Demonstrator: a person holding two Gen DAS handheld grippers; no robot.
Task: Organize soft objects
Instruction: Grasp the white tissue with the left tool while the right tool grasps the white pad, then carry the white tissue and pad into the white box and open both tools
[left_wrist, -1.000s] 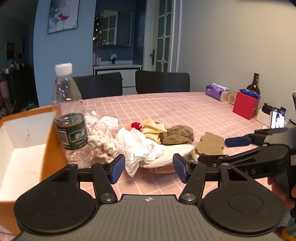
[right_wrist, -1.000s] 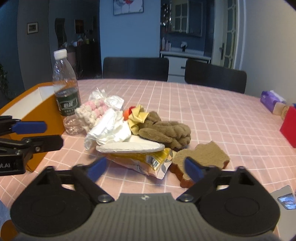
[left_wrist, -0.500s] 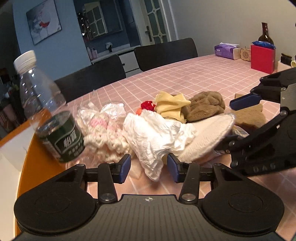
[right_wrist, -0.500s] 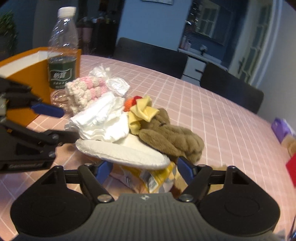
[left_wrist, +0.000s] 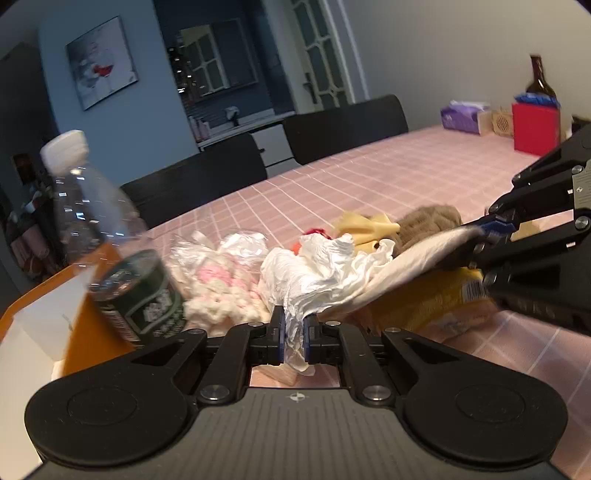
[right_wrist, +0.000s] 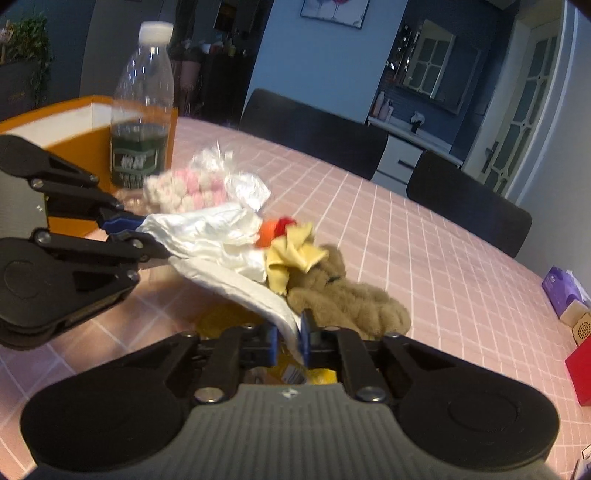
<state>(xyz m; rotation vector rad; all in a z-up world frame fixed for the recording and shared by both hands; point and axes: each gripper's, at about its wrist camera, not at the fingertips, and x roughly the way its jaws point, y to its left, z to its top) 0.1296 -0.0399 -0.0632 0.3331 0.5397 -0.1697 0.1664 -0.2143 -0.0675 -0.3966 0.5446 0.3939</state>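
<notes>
A heap of soft things lies on the pink checked table (left_wrist: 388, 177). My left gripper (left_wrist: 293, 334) is closing its jaws, and the pads press on the near end of a crumpled white cloth (left_wrist: 317, 273). My right gripper (right_wrist: 288, 334) is shut on the edge of a flat white oval pad (right_wrist: 236, 284) that is tilted up off the heap. In the right wrist view the left gripper (right_wrist: 122, 227) holds the white cloth (right_wrist: 207, 229) from the left. A brown plush toy (right_wrist: 351, 299), a yellow cloth (right_wrist: 295, 254) and a pink and white knitted piece (left_wrist: 221, 288) lie beside them.
A plastic water bottle (left_wrist: 110, 240) stands at the left against an orange box (left_wrist: 33, 332) with a white inside. A yellow snack bag (left_wrist: 424, 306) lies under the pad. A red box (left_wrist: 535, 127) and a tissue pack (left_wrist: 461, 116) stand at the far right, with dark chairs (right_wrist: 314, 133) behind the table.
Both grippers moved in toward the heap, rolled, and went from wide open to closed. The left took hold of the white cloth, the right of the white pad, whose edge has lifted.
</notes>
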